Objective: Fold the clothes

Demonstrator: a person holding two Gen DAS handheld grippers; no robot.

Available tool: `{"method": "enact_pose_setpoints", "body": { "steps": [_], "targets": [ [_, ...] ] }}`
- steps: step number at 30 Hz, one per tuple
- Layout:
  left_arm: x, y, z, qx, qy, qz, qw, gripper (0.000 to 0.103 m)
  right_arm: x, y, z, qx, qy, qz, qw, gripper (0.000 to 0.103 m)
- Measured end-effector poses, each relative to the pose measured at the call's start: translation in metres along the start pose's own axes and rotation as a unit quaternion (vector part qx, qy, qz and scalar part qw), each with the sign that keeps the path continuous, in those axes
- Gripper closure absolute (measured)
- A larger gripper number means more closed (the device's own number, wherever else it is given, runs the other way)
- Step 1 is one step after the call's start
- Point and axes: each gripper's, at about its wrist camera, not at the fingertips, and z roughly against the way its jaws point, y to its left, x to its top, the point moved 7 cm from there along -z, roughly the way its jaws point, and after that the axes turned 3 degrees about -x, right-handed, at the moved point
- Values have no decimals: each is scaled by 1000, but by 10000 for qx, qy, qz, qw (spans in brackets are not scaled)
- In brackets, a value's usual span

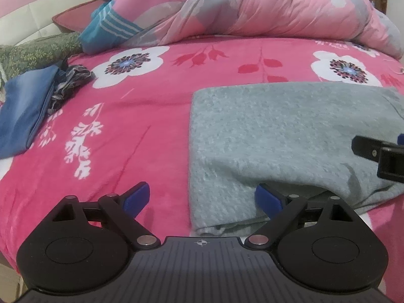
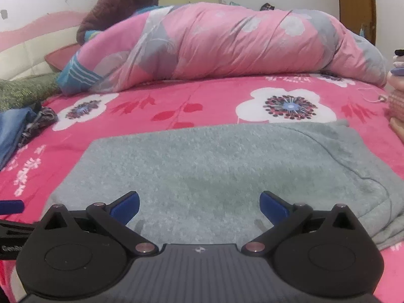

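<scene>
A grey fleecy garment (image 1: 277, 136) lies folded flat on the pink flowered bedspread (image 1: 151, 116). My left gripper (image 1: 202, 199) is open wide at the garment's near left corner. That corner sits between the blue pads without being pinched, and the right pad (image 1: 267, 200) rests at the cloth's edge. In the right wrist view the same garment (image 2: 214, 166) fills the middle. My right gripper (image 2: 199, 207) hovers open over its near part, nothing between the pads. The right gripper's black finger (image 1: 378, 156) shows at the left view's right edge.
A rolled pink and grey duvet (image 2: 227, 43) runs along the back of the bed. Folded blue jeans (image 1: 22, 116) and a dark patterned cloth (image 1: 68, 83) lie at the left, with green fabric (image 1: 38, 53) behind. A person in a dark jacket (image 2: 118, 5) sits at the back left.
</scene>
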Motion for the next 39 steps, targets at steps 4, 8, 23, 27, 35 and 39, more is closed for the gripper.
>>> {"method": "enact_pose_setpoints", "body": {
  "steps": [4, 8, 23, 27, 35, 39],
  "targets": [
    [1, 3, -2, 1, -1, 34, 10000, 9, -7, -2, -7, -65, 125, 58, 9999, 0],
    [1, 4, -3, -24, 2, 60, 10000, 9, -23, -6, -20, -192, 390, 186, 9989, 0],
    [0, 5, -5, -14, 50, 76, 10000, 8, -28, -10, -19, -137, 325, 32, 9994, 0],
    [0, 5, -5, -2, 65, 80, 9999, 7, -30, -11, -18, -118, 198, 10, 9997, 0],
    [-1, 4, -5, 40, 74, 53, 10000, 7, -30, -12, -19, -54, 245, 20, 9997, 0],
    [-1, 4, -6, 48, 76, 39, 10000, 7, -30, -8, -19, -130, 323, 69, 9994, 0]
  ]
}}
